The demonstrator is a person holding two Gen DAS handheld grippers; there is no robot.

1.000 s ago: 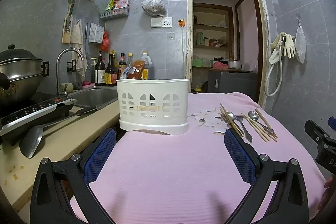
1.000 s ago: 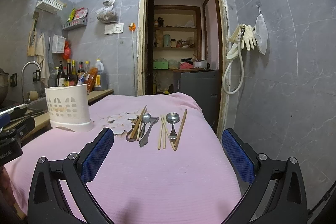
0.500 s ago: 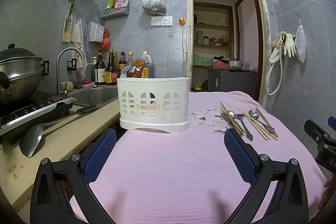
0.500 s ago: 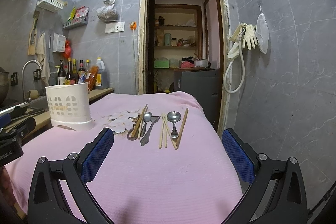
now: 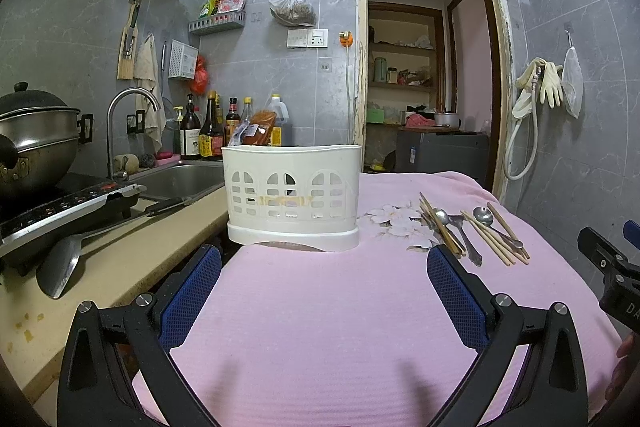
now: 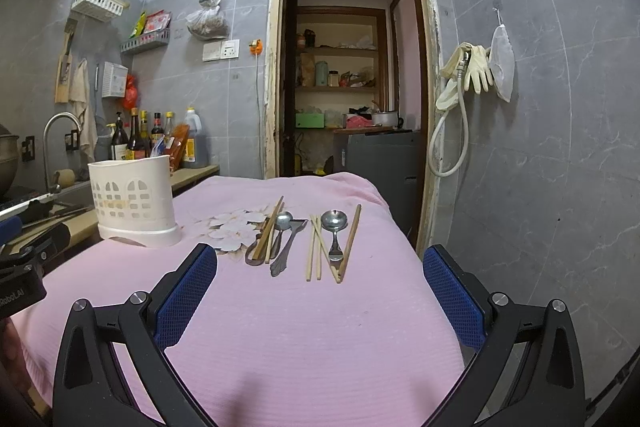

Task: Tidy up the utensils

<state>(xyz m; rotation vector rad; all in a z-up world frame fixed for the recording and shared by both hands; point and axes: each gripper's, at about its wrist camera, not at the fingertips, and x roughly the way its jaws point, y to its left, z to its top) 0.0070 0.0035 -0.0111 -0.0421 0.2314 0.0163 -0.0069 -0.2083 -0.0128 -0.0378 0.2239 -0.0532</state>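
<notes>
Grey marbled tiles line the kitchen walls, and a pink ribbed cloth [image 6: 304,327] with a white flower print covers the counter under both my tools. My left tool [image 5: 324,279] hangs over the near part of the cloth with its blue mesh pads spread wide and nothing between them. My right tool [image 6: 320,277] is just as wide and holds nothing.

On the far left of the cloth stands a white plastic utensil holder [image 5: 292,195], upright, oval, with arched cut-outs and a grid of small holes in its wall. To its right, past the flower print, the utensils lie flat with their long axes running near to far. I count three metal spoons: the left spoon [image 6: 283,227] and the right spoon [image 6: 334,227] have round bowls at the far end and handles toward me, while the third spoon [image 6: 253,253] has its bowl at the near end and lies mostly under the brown chopsticks [image 6: 271,229]. Pale wooden chopsticks [image 6: 314,251] lie in a loose group around the right spoon; I cannot count the sticks surely. A stainless sink [image 5: 180,181] sits beyond the holder on the left.
</notes>
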